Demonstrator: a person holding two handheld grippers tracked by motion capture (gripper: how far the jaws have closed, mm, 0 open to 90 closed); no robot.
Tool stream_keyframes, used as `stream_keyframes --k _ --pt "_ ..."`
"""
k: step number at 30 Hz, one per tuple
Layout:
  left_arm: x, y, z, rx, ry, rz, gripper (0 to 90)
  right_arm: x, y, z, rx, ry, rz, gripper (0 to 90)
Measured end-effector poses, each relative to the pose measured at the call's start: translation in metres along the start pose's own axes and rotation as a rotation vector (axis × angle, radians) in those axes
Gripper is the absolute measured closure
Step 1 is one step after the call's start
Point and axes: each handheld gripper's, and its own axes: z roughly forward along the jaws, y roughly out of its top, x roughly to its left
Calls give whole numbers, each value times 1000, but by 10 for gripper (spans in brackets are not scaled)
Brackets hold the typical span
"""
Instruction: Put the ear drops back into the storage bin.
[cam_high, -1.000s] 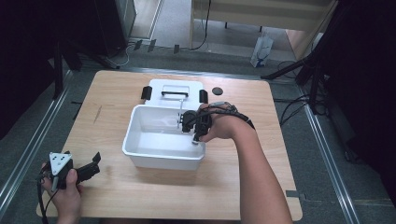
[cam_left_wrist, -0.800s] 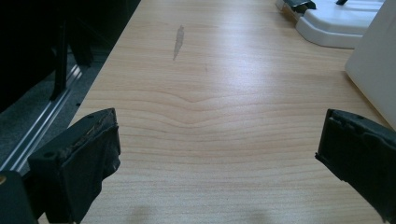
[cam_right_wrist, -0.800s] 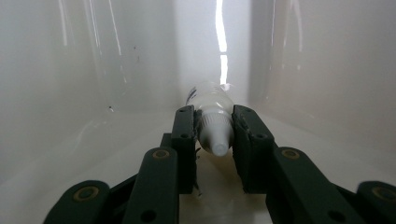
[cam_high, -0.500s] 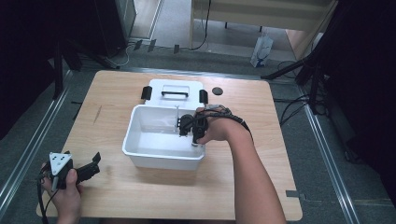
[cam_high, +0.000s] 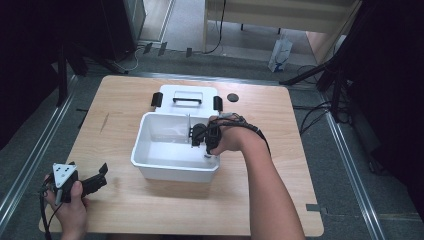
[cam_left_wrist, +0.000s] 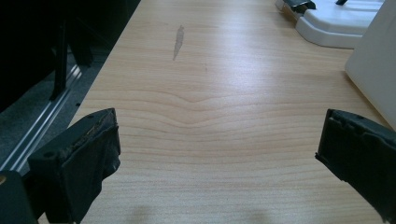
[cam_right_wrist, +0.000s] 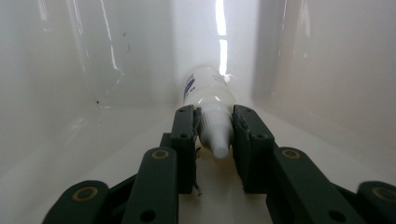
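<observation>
White plastic bottle (cam_right_wrist: 208, 95) lies inside the white bin (cam_high: 150, 162), its nozzle end pinched between the two jaws of the right gripper (cam_right_wrist: 214, 127); the bottle's body points away from the jaws toward the bin's far wall, where a blue label mark is visible on its side; whether it rests on the bin floor cannot be told. In the high view the right gripper (cam_high: 197, 135) sits within the bin near its right wall, the right hand (cam_high: 227, 140) reaching over that wall. The bin stands at the middle of the wooden table (cam_high: 120, 100); its white lid (cam_high: 186, 95), with a dark handle and dark latches, lies just behind it toward the far edge; a small dark disc (cam_high: 232, 97) lies to the right of the lid, apart from it. Left gripper (cam_high: 87, 182) is held at the near left corner of the table by the left hand (cam_high: 70, 207); in its own view the left gripper (cam_left_wrist: 217, 144) has its jaws spread wide over bare wood, nothing between them.
</observation>
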Motion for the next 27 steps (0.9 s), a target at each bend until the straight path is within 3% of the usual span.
stream_keyframes --k 10,20,25,27 --pt "0 0 0 0 0 1 1 1 -1 -1 -4 0 1 713" --pt "0 0 0 -2 1 0 1 -1 -5 -13 -32 4 24 628" --pt "0 0 0 -2 1 1 1 -1 -7 -21 -45 32 61 566" --pt "0 0 0 -2 1 1 1 -2 -7 -26 -47 13 71 564"
